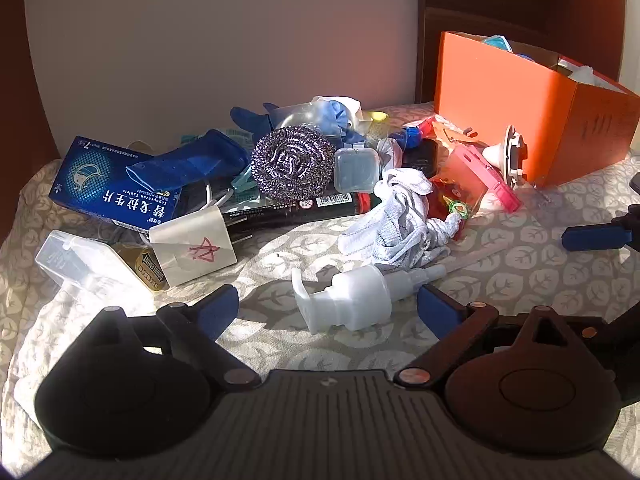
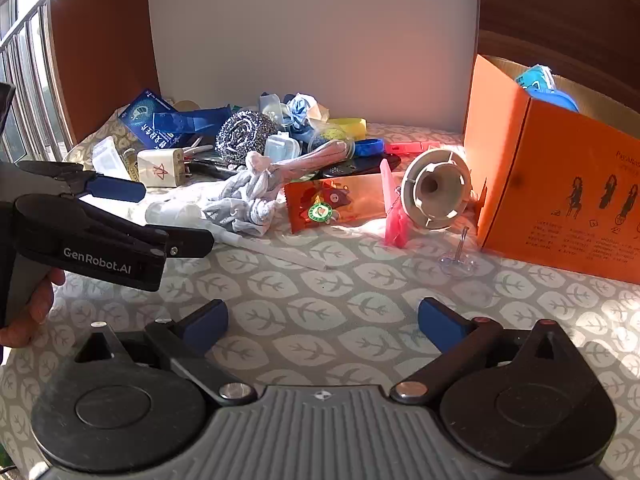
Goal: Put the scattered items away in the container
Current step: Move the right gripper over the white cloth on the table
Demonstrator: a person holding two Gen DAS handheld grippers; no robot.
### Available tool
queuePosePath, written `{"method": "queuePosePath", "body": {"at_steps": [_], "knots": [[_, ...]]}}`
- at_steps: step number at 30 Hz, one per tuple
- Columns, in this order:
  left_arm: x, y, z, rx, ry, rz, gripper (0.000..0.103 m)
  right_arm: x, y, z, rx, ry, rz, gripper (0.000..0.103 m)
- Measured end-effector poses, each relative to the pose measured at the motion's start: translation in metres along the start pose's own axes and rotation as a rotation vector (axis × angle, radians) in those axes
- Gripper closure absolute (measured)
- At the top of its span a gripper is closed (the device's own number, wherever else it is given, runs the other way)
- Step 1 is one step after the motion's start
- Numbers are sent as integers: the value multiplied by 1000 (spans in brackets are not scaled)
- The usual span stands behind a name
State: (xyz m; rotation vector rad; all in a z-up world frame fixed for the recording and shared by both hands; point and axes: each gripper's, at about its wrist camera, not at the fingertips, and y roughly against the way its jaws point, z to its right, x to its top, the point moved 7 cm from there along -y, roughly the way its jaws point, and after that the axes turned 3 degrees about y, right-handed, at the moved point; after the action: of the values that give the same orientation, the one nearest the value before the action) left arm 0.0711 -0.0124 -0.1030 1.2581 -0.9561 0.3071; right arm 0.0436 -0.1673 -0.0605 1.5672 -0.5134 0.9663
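An orange cardboard box (image 1: 520, 108) stands at the right; it also shows in the right wrist view (image 2: 560, 176), holding some blue items. My left gripper (image 1: 328, 312) is open, its blue pads on either side of a white pump dispenser head (image 1: 352, 300) that lies on the leaf-patterned cloth. My right gripper (image 2: 323, 322) is open and empty above bare cloth. In the right wrist view the left gripper (image 2: 160, 216) comes in from the left over the pump head (image 2: 172, 214).
A pile lies behind: steel scourer (image 1: 292, 162), blue medicine box (image 1: 104, 184), white charger (image 1: 192, 248), grey-white rag (image 1: 400, 220), red snack packet (image 2: 332, 204), pink clip (image 2: 394, 216), white round fitting (image 2: 436, 188), clear suction hook (image 2: 458, 256).
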Motion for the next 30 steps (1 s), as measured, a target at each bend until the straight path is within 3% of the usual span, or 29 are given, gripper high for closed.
{"method": "queuePosePath", "body": {"at_steps": [3,7,10,12,14,16,27,29,30], "knots": [[-3,1,-1,-6,-6,-1,6,6,-6,-1,12,-8,20,14],[-4,3,-4,-21,-4,-9,6,15,-14,-6,40,44,24,42],[-4,4,-5,-28,-11,-6,7,16,-18,-14,59,86,19,54],[-4,4,-6,-40,-7,-7,7,15,-19,-16,71,93,19,56],[-2,6,-4,-62,-22,1,14,15,-18,-17,89,93,22,60],[-2,11,0,-85,-37,13,31,14,-17,-18,111,85,23,65],[-2,18,-7,-156,-17,21,38,15,-14,-17,140,49,30,66],[-4,17,-5,-151,-17,16,39,15,-13,-16,126,34,24,65],[-4,18,-4,-149,-19,20,39,14,-12,-15,129,28,20,58]]}}
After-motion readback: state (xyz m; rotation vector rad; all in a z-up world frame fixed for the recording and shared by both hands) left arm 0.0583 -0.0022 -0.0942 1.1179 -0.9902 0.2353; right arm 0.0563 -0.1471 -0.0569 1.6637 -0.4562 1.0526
